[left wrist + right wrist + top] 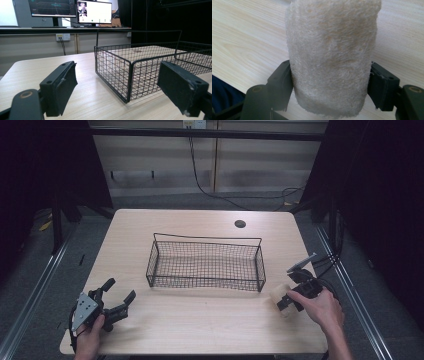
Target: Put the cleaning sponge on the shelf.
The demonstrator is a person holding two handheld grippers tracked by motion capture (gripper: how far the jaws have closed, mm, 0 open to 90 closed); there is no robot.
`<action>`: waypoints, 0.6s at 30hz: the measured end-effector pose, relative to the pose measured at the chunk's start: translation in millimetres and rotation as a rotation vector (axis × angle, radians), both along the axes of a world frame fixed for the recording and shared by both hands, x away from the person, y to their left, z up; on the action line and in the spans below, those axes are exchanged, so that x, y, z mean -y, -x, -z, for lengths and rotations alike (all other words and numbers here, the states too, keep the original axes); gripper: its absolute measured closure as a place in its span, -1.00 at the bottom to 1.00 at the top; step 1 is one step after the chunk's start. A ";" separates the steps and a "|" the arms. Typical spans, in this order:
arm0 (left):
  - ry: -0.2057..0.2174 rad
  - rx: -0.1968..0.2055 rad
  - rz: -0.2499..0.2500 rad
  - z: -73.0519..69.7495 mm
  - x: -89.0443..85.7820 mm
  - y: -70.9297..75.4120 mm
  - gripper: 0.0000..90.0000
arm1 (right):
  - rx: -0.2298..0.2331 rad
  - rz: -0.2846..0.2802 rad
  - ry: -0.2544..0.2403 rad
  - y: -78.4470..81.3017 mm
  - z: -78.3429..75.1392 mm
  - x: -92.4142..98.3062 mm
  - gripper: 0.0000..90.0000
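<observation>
My right gripper (286, 303), at the lower right of the high view, squeezes a fuzzy cream towel roll (332, 57) between both jaws. My left gripper (118, 296), lower left, is wide apart with nothing inside. The black wire basket (205, 265) sits mid-table (200, 320).

Cream rolled towel (331, 57) on table, clamped between hand-held gripper (331, 87) jaws; black wire basket (205, 262) mid-table.

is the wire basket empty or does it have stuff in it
Empty: the high view shows bare mesh inside the wire basket. The rolled towel sits outside it, held by the right gripper.
</observation>
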State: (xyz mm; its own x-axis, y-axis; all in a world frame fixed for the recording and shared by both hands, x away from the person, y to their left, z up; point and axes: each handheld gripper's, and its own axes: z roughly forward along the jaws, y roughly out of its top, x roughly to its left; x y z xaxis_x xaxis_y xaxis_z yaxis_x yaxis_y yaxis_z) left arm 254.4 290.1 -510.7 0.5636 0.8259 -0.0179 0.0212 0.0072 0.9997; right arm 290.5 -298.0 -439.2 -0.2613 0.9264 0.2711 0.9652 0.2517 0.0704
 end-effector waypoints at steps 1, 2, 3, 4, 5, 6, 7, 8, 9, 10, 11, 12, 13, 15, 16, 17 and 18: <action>-0.002 0.001 -0.010 -0.1 -0.2 0.2 -0.66 | 0.018 -0.001 -0.019 1.6 -3.1 -0.1 -0.34; -0.002 0.002 -0.010 0.0 -0.2 0.2 -0.66 | 0.018 -0.001 -0.019 1.6 -3.1 -0.1 -0.34; -0.001 0.002 -0.010 0.0 -0.1 0.2 -0.66 | 0.037 -0.002 -0.018 3.2 -6.8 -0.9 -0.34; -0.002 0.002 -0.010 0.0 -0.2 0.2 -0.66 | 0.037 -0.002 -0.018 3.2 -6.8 -0.9 -0.34; -0.002 0.001 -0.010 -0.1 -0.2 0.2 -0.66 | 0.034 -0.005 -0.016 3.6 -8.2 -1.6 -0.34; 0.000 0.000 0.000 0.0 0.0 0.0 -0.66 | 0.030 -0.010 -0.025 4.1 -9.8 -2.6 -0.34; -0.002 0.002 -0.010 -0.1 -0.2 0.2 -0.66 | 0.027 -0.014 -0.026 4.2 -11.4 -3.5 -0.34; -0.001 0.002 -0.010 0.0 -0.2 0.2 -0.66 | 0.029 -0.015 -0.023 4.2 -13.0 -4.6 -0.34; -0.002 0.001 -0.010 -0.1 -0.3 0.2 -0.66 | 0.028 -0.021 -0.027 4.0 -14.6 -5.6 -0.34; -0.006 0.001 -0.009 -0.1 -0.6 0.2 -0.66 | 0.028 -0.025 -0.033 3.8 -16.1 -6.4 -0.34; -0.006 0.001 -0.009 -0.1 -0.7 0.2 -0.66 | 0.028 -0.025 -0.037 3.6 -17.1 -7.1 -0.34; -0.007 0.001 -0.009 -0.1 -0.8 0.2 -0.66 | 0.026 -0.027 -0.039 3.2 -18.6 -8.1 -0.34; -0.008 0.001 -0.009 -0.1 -0.8 0.2 -0.66 | 0.027 -0.026 -0.042 3.1 -19.1 -8.5 -0.34; -0.002 0.002 -0.010 -0.1 -0.3 0.2 -0.66 | 0.027 -0.023 -0.054 2.6 -21.8 -9.1 -0.34; -0.001 0.002 -0.010 0.0 -0.3 0.1 -0.66 | 0.027 -0.023 -0.054 2.6 -21.8 -9.1 -0.34; -0.003 0.002 -0.010 -0.1 -0.4 0.2 -0.66 | 0.027 -0.019 -0.058 2.5 -23.1 -9.1 -0.34; -0.008 0.001 -0.009 -0.1 -0.8 0.3 -0.66 | 0.029 -0.013 -0.063 2.4 -24.8 -9.1 -0.34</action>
